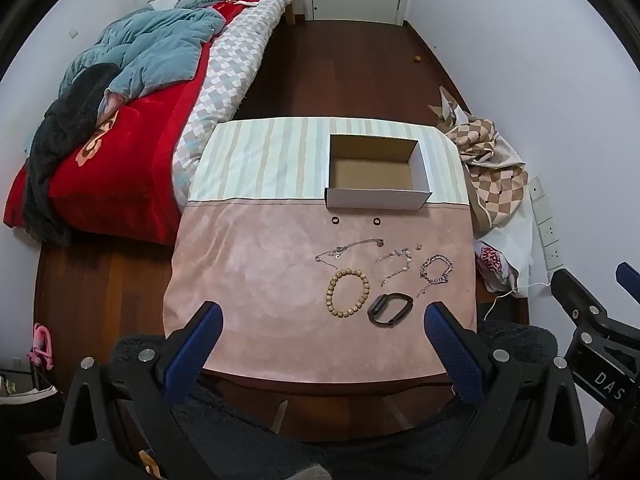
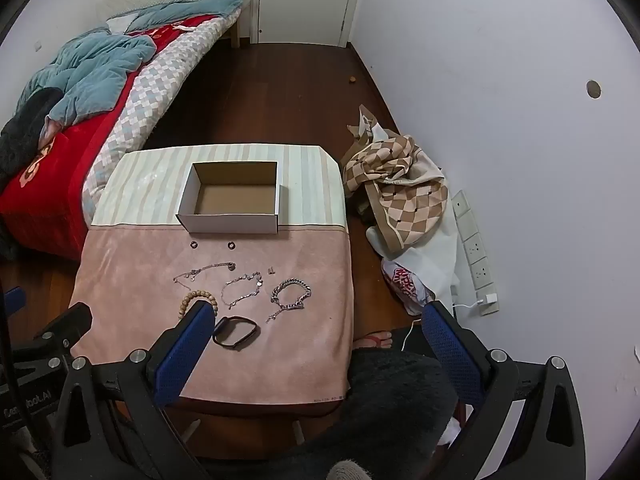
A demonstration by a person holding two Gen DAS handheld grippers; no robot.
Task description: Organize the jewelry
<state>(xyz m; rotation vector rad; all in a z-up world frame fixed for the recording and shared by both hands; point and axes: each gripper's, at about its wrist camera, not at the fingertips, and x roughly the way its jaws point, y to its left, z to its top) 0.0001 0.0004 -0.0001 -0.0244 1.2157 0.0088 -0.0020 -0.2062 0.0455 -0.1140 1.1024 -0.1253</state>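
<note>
An empty open cardboard box (image 1: 376, 200) (image 2: 230, 222) stands at the far side of a small table covered by a pink cloth (image 1: 260, 280) (image 2: 316, 344). In front of it lie two small dark rings (image 1: 334, 221) (image 1: 376, 221), a thin necklace (image 1: 348, 249), a charm bracelet (image 1: 394, 264), a silver chain bracelet (image 1: 436, 270), a wooden bead bracelet (image 1: 348, 293) and a black band (image 1: 390, 309) (image 2: 235, 332). My left gripper (image 1: 322, 316) is open above the near table edge. My right gripper (image 2: 316, 316) is open, its left finger (image 2: 188, 344) covering part of the bead bracelet (image 2: 188, 300).
A bed (image 1: 132, 128) with red and blue covers lies left. A checked cloth pile (image 2: 400, 188) and a white bag sit on the floor right, by wall sockets (image 2: 476, 252) and a cable. A door (image 2: 308, 0) is at the back.
</note>
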